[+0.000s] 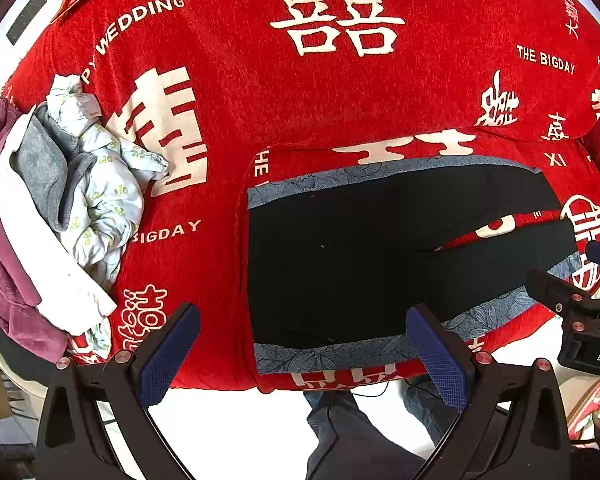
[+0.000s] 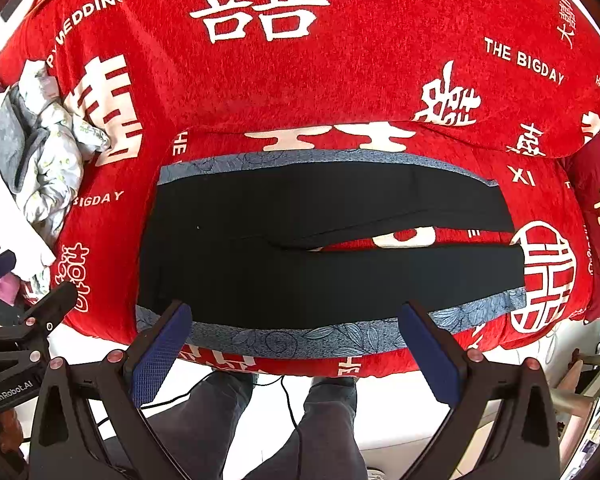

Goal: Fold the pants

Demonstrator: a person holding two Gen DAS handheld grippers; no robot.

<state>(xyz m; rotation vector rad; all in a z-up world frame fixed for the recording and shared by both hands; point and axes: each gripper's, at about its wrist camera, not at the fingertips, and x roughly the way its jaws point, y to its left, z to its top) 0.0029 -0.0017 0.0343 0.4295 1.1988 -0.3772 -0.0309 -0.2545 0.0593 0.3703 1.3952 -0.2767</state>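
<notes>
Fingers of both the left gripper (image 1: 304,344) and right gripper (image 2: 296,340) gape wide, empty, above black pants (image 2: 300,240) lying flat near the bed's (image 2: 340,80) front edge; best to pinch the blue-trimmed near leg evenly.

Both of my views are bright and evenly lit, the red blanket (image 1: 340,92) vivid and soft in shade, with no hard shadows on it. The black pants (image 2: 320,240) read as a flat dark mass, their folds barely showing. The floor at the near edge is blown out to plain white. Fisheye bending is strong: the blanket bulges like a dome and its lettering curves toward the rim, where dark vignette closes the corners. Focus is crisp mid-frame, softer at the far edges.
</notes>
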